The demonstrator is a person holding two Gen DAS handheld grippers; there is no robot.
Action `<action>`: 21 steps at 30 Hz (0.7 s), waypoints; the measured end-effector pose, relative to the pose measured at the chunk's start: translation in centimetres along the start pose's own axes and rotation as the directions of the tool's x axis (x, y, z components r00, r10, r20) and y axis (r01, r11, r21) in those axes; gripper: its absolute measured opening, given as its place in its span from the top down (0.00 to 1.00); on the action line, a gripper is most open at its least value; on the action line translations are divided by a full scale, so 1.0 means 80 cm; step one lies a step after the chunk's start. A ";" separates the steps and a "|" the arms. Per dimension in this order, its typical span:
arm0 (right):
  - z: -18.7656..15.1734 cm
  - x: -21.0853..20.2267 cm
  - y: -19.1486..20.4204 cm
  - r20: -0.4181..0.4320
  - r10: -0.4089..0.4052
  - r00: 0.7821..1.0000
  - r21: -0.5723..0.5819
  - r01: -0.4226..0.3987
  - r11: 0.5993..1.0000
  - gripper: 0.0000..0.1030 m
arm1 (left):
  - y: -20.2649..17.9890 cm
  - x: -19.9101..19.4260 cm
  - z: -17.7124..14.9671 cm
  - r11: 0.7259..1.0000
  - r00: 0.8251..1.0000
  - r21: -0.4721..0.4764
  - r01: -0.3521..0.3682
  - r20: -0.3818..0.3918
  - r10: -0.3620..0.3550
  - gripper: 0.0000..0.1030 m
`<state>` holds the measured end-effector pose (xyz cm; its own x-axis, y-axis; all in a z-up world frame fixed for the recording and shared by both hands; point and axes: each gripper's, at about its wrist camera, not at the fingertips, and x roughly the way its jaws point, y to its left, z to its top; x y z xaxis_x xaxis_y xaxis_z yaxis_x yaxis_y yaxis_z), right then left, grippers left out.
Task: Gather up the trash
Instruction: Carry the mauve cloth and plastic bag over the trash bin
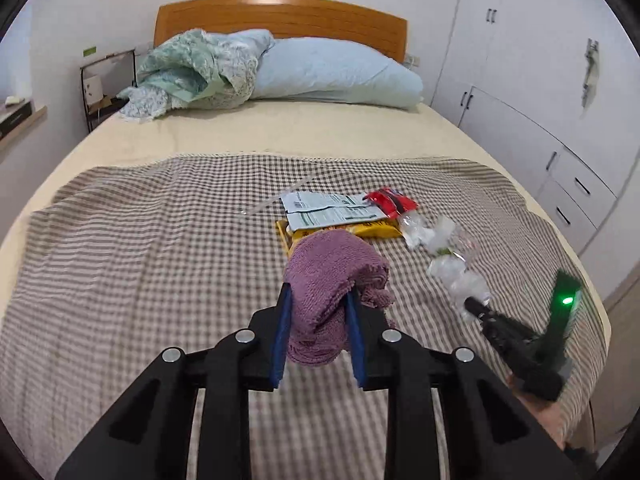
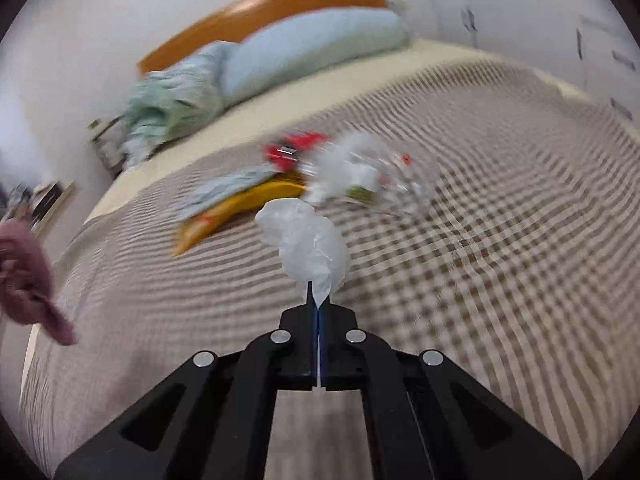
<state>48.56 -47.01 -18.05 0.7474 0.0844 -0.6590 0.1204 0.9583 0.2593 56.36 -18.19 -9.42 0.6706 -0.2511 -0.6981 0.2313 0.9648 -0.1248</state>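
Note:
My left gripper [image 1: 318,300] is shut on a purple cloth [image 1: 332,276] and holds it above the checked blanket [image 1: 140,248]. My right gripper [image 2: 318,300] is shut on a crumpled clear plastic bag [image 2: 308,244], lifted over the blanket [image 2: 500,220]; it also shows in the left wrist view [image 1: 474,306] with the bag [image 1: 460,276]. Trash lies on the blanket: a white printed packet [image 1: 332,212], a yellow wrapper [image 1: 372,230], a red wrapper [image 1: 390,200] and clear plastic wrap [image 1: 428,232]. The right wrist view is blurred and shows the same pile [image 2: 280,176].
A blue pillow [image 1: 336,72] and a green floral quilt [image 1: 192,72] lie at the wooden headboard [image 1: 280,16]. White cupboards [image 1: 532,92] stand along the right. A wire shelf [image 1: 108,84] and a ledge [image 1: 20,120] stand at the left.

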 end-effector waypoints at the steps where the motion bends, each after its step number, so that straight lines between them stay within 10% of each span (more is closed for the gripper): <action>1: -0.003 -0.024 0.010 0.017 0.000 1.000 -0.026 0.000 1.000 1.00 | 0.000 -0.021 -0.009 1.000 1.000 0.005 0.001 0.016 -0.001 0.78; 14: -0.100 -0.316 -0.020 0.145 -0.077 0.986 -0.143 0.098 0.985 1.00 | -0.054 -0.186 -0.125 0.990 0.989 -0.024 0.140 0.053 -0.138 0.77; 21: -0.213 -0.441 -0.117 0.094 -0.271 0.958 -0.096 0.279 0.955 1.00 | -0.149 -0.228 -0.205 0.944 0.946 0.072 0.323 -0.016 -0.323 0.77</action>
<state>9.95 -54.32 -9.24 0.7451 -0.2042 -0.6349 0.2610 0.9653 -0.0042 29.82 -23.81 -6.75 0.5488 -0.5479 -0.6313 0.4859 0.8236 -0.2925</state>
